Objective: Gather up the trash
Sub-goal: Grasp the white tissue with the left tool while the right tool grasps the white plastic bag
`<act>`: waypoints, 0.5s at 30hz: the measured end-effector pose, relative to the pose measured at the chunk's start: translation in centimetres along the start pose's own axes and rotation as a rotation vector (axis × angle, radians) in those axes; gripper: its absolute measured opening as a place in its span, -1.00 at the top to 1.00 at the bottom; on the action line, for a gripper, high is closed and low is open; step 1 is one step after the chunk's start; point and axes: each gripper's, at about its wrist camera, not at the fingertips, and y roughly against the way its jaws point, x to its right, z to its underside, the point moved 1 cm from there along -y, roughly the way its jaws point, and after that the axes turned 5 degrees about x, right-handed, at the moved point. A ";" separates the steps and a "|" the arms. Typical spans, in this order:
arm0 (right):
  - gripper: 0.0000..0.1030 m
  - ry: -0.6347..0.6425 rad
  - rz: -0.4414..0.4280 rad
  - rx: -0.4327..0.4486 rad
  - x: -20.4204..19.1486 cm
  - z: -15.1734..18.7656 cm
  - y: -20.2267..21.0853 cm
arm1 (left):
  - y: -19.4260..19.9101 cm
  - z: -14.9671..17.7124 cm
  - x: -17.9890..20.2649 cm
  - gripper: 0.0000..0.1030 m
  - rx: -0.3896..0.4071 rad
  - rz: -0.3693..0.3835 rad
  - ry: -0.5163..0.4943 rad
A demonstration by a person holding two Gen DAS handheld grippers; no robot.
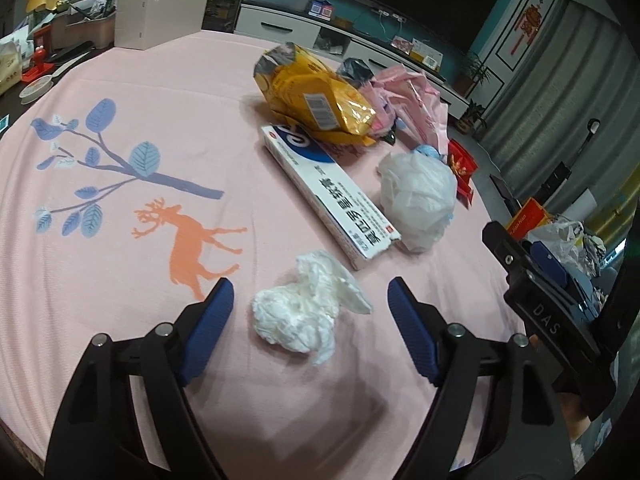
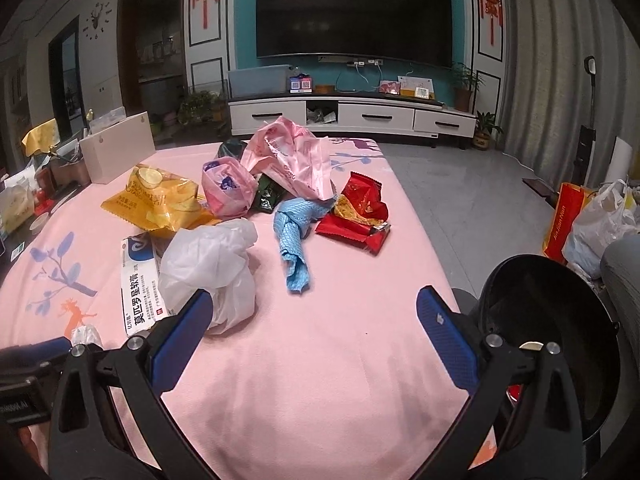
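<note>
A crumpled white tissue (image 1: 308, 312) lies on the pink tablecloth (image 1: 100, 300) between the blue pads of my left gripper (image 1: 310, 286), which is open; the pads do not touch it. Beyond it lie a white ointment box (image 1: 328, 192), a balled white plastic bag (image 1: 418, 196) and a yellow snack bag (image 1: 316, 96). My right gripper (image 2: 315, 294) is open over bare cloth, and its left finger is next to the white plastic bag (image 2: 212, 264). Further off are a blue cloth (image 2: 294, 236), red wrappers (image 2: 360, 208) and pink bags (image 2: 288, 156).
A black round bin (image 2: 520, 292) stands off the table's right edge, beside my right gripper. A white box (image 1: 160, 12) and desk clutter line the far left side. Filled bags (image 2: 592, 224) sit on the floor at the right.
</note>
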 end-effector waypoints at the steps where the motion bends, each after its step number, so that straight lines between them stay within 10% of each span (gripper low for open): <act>1: -0.93 0.001 -0.004 -0.004 0.0 0.1 0.0 | -0.1 0.1 0.1 -0.48 -0.005 0.003 -0.003; 15: -0.93 -0.110 -0.193 -0.192 -1.1 -2.0 -2.1 | -1.3 0.1 0.5 0.27 0.019 -0.049 -0.034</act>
